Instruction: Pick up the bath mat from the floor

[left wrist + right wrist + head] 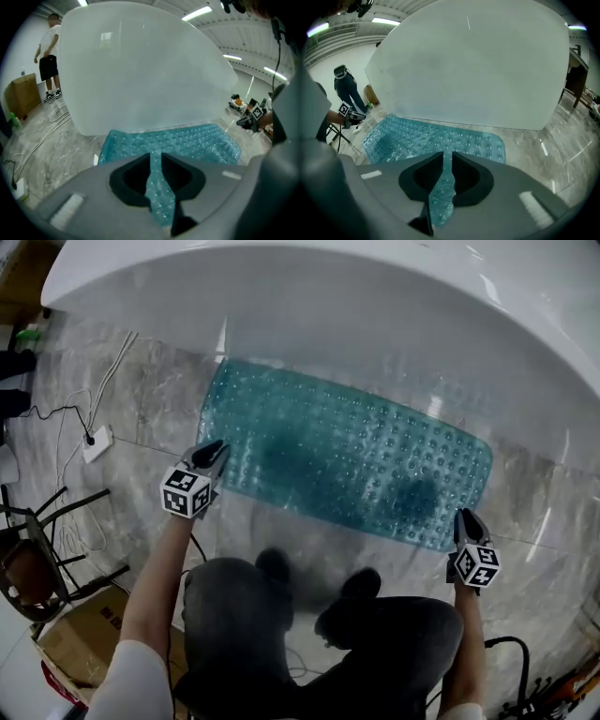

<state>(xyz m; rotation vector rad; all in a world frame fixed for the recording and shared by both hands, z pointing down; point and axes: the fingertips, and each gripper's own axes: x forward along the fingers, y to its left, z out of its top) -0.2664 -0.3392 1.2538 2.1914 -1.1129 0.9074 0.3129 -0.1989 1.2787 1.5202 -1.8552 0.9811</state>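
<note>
Bright strip lights [197, 13]; dark fisheye corners; shadowed bath mat [319, 427].

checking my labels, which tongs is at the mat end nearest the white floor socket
The left tongs, at the bath mat end beside the socket; the right tongs are at the opposite end.

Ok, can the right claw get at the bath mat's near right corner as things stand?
Probably yes. The right claw hangs at that corner of the bath mat, jaws slightly apart, nothing in the way. The mat lies flat on the floor, so getting under its edge may be fiddly.
</note>
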